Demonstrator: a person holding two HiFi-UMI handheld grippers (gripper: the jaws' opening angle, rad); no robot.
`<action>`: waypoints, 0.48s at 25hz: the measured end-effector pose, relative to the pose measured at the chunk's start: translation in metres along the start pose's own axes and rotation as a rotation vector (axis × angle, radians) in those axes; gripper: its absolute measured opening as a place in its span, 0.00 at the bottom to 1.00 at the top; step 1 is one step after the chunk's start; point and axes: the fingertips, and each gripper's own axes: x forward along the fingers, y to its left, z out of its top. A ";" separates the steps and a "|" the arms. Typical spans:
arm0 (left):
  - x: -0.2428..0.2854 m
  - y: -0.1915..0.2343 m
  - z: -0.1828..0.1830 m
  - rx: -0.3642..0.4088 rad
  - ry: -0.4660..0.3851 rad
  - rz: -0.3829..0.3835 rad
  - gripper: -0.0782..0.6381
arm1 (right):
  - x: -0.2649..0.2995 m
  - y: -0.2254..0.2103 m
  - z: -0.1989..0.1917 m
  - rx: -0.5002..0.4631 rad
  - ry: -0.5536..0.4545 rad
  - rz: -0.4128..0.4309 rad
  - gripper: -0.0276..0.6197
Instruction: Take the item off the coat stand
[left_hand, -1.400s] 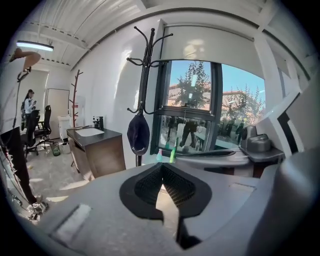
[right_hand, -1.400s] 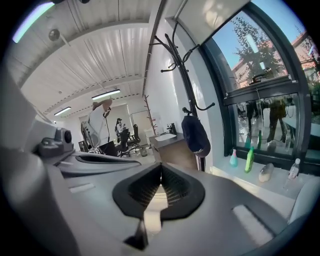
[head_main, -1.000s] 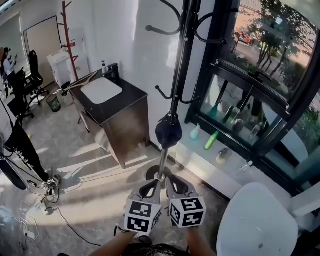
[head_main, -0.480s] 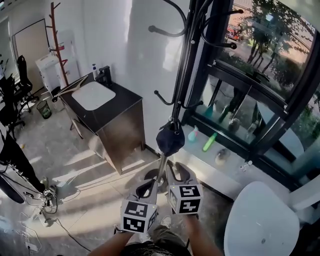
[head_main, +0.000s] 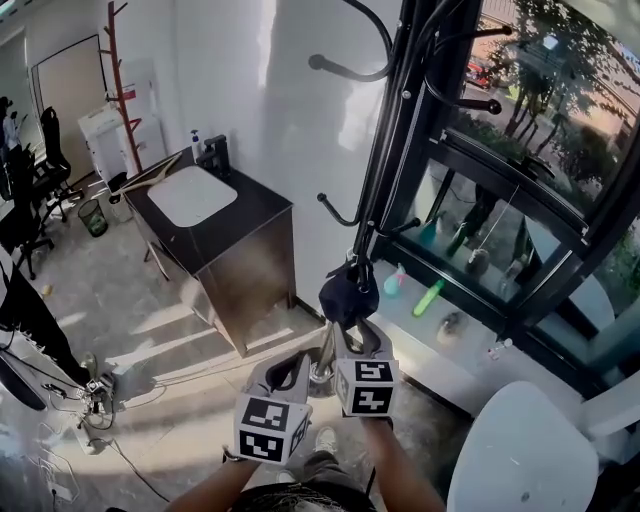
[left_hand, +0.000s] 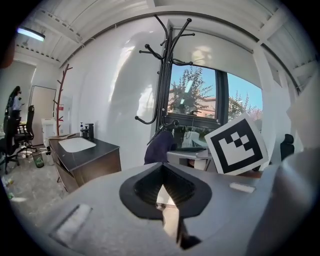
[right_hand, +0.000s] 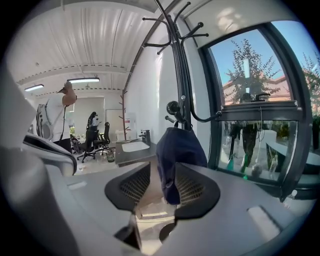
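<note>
A dark navy cloth item (head_main: 348, 295), shaped like a cap, hangs from a low hook of the black coat stand (head_main: 388, 150). My right gripper (head_main: 350, 342) is just under it. In the right gripper view the navy item (right_hand: 177, 150) hangs down between the jaws of the right gripper (right_hand: 162, 186). Those jaws are opening; the item rests near the right pad (right_hand: 195, 189), with a clear gap on the left side. My left gripper (head_main: 289, 370) sits lower and to the left with nothing in it. Its jaws (left_hand: 162, 184) look shut, and the navy item (left_hand: 159, 146) is ahead of them.
A black cabinet with a white sink (head_main: 192, 195) stands at the left wall. Bottles (head_main: 428, 297) line the sill under the big window. A white round seat (head_main: 520, 450) is at the lower right. Cables (head_main: 90, 400) lie on the floor at the left, with office chairs (head_main: 25, 215) beyond.
Both grippers have come up the stand's pole toward the navy item. The right one is now directly beneath it, and the left one trails lower left.
</note>
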 end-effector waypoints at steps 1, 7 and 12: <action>0.003 0.001 0.000 0.000 0.003 0.000 0.11 | 0.005 -0.001 0.000 -0.003 0.003 0.000 0.26; 0.016 0.011 -0.009 -0.020 0.035 0.015 0.11 | 0.035 -0.003 0.003 -0.029 0.026 -0.004 0.32; 0.021 0.019 -0.009 -0.037 0.038 0.033 0.11 | 0.041 -0.013 0.003 -0.042 0.032 -0.048 0.15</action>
